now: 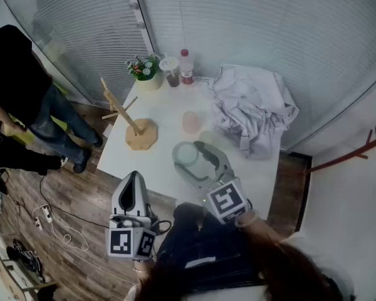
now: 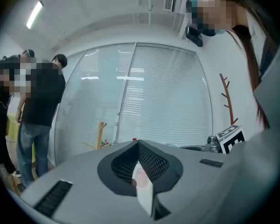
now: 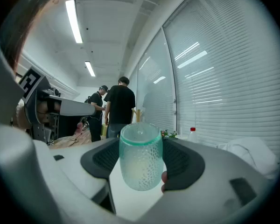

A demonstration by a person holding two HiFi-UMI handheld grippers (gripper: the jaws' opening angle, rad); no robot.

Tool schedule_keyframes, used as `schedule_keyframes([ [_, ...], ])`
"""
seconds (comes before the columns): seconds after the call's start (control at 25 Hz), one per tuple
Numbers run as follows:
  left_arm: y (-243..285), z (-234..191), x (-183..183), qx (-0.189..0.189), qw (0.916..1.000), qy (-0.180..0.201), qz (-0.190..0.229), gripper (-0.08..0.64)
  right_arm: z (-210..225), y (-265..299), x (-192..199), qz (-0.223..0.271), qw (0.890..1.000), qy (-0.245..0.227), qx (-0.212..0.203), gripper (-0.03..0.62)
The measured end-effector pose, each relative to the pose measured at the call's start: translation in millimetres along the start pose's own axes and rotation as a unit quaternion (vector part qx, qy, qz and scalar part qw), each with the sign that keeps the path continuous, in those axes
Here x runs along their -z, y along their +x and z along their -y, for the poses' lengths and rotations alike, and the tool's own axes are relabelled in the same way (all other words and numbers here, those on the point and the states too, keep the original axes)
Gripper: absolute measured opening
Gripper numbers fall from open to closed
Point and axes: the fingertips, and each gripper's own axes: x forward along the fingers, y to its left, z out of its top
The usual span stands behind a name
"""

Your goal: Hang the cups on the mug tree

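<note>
A green dimpled cup stands on the white table between the jaws of my right gripper. The jaws stand wide, one at each side of the cup. A pink cup sits farther back, near the table's middle. The wooden mug tree stands at the table's left with bare pegs. My left gripper hovers off the table's near left edge, pointing level. It is shut, with nothing between its jaws.
A crumpled white cloth covers the table's right side. A potted plant, a lidded drink and a red-capped bottle stand at the back. People stand left of the table. Cables lie on the floor.
</note>
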Motion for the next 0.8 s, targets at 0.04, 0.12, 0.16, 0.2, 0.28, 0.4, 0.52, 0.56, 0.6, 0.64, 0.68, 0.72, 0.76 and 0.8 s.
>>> schedule_keyframes([
  [0.04, 0.8, -1.8, 0.7, 0.000, 1.0000, 0.000, -0.001, -0.005, 0.0, 1.2, 0.9, -0.003, 1.000, 0.004, 0.001, 0.290],
  [0.12, 2.6, -5.3, 2.3, 0.000, 1.0000, 0.000, -0.005, -0.005, 0.2, 4.2, 2.5, -0.007, 1.000, 0.009, 0.003, 0.290],
  [0.16, 3.5, -7.0, 3.3, 0.001, 1.0000, 0.001, -0.007, -0.005, 0.2, 6.1, 2.8, -0.007, 1.000, 0.008, 0.003, 0.290],
  [0.2, 4.3, -8.6, 4.2, 0.001, 1.0000, 0.001, -0.009, -0.005, 0.1, 8.1, 2.6, -0.006, 1.000, 0.006, 0.002, 0.290],
  [0.28, 6.4, -11.8, 5.6, 0.000, 1.0000, 0.001, -0.010, -0.005, -0.2, 12.3, 3.1, -0.005, 1.000, 0.005, 0.001, 0.290],
  [0.4, 9.9, -16.5, 6.6, 0.000, 1.0000, 0.003, -0.009, -0.005, -1.3, 18.6, 3.9, -0.006, 1.000, 0.011, -0.001, 0.290],
  [0.52, 12.4, -21.3, 5.4, -0.001, 1.0000, 0.002, -0.008, -0.005, -3.1, 24.3, 0.6, -0.003, 1.000, 0.012, -0.004, 0.290],
  [0.56, 13.1, -23.0, 4.8, -0.001, 1.0000, 0.002, -0.008, -0.005, -3.6, 26.2, -1.2, -0.002, 1.000, 0.012, -0.005, 0.290],
  [0.6, 13.7, -24.6, 4.2, -0.002, 1.0000, 0.001, -0.008, -0.005, -4.1, 28.0, -3.1, -0.001, 1.000, 0.012, -0.007, 0.290],
  [0.64, 14.2, -26.0, 4.0, -0.003, 1.0000, 0.000, -0.007, -0.005, -4.7, 29.6, -5.0, 0.001, 1.000, 0.012, -0.008, 0.290],
  [0.68, 14.5, -27.3, 3.8, -0.003, 1.0000, -0.001, -0.007, -0.005, -5.3, 31.0, -6.8, 0.003, 1.000, 0.013, -0.010, 0.290],
  [0.72, 14.7, -28.4, 3.6, -0.004, 1.0000, -0.001, -0.007, -0.005, -5.9, 32.5, -8.5, 0.005, 1.000, 0.013, -0.012, 0.290],
  [0.76, 15.0, -29.5, 3.4, -0.004, 1.0000, -0.002, -0.007, -0.005, -6.5, 33.9, -10.2, 0.007, 1.000, 0.013, -0.014, 0.290],
  [0.8, 15.3, -30.4, 3.2, -0.005, 1.0000, -0.002, -0.006, -0.005, -7.0, 35.3, -11.8, 0.009, 1.000, 0.013, -0.015, 0.291],
])
